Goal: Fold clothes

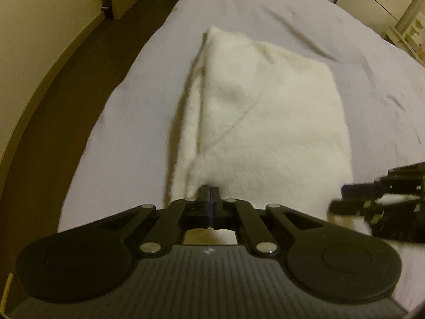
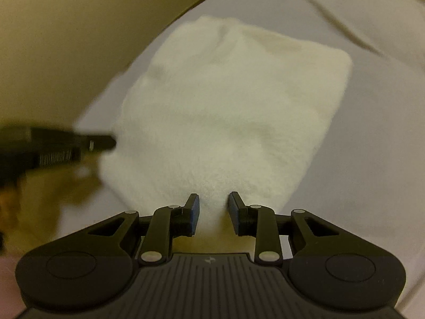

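White fleecy garment [image 1: 265,122], folded, on pale bed sheet [image 1: 132,122].
Left gripper [image 1: 210,190]: jaws pressed together at its near edge. Right gripper [image 2: 213,203]: jaws spread, fabric between.

Left tool [image 2: 106,143] blurred, right tool [image 1: 345,199] blurred, cut off rt.

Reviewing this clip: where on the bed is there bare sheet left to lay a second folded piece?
Bare sheet lies beyond the far edge of the white fleece garment, and a broad patch at its right side. On its left only a narrow strip runs to the bed edge. The near edge is crowded: left gripper and right gripper both work there.
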`<state>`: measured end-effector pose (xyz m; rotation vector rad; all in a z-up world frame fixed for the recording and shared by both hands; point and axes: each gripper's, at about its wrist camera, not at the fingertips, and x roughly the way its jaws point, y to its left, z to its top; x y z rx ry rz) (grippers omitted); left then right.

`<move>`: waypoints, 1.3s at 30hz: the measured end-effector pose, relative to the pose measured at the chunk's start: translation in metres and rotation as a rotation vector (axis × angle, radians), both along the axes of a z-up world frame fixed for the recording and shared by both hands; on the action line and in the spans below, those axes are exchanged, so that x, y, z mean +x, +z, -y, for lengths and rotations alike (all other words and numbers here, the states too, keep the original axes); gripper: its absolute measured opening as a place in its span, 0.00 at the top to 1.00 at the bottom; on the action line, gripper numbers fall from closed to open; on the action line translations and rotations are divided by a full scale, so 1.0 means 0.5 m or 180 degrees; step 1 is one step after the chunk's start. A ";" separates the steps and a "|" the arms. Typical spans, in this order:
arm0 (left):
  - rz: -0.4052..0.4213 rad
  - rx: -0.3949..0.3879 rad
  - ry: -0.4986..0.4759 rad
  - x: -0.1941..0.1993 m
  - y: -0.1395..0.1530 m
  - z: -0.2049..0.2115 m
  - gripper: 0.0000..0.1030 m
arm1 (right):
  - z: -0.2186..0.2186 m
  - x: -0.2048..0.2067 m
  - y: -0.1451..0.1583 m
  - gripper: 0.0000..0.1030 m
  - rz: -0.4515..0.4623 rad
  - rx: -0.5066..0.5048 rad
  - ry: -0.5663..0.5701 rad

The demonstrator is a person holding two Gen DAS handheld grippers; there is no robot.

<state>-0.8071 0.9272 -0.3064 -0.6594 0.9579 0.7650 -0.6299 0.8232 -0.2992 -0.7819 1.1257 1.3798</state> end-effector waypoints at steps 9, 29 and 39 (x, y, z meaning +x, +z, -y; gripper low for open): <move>-0.0046 0.0082 0.0267 -0.001 0.062 0.035 0.98 | 0.010 -0.011 0.007 0.65 0.0178 0.0094 0.0079; -0.0272 0.0343 0.0723 -0.010 0.386 0.240 0.52 | 0.217 0.055 0.275 0.13 -0.0304 0.0734 -0.0779; -0.0297 0.0613 0.1059 0.022 0.484 0.391 0.29 | 0.307 0.072 0.347 0.13 -0.0188 0.0927 -0.0499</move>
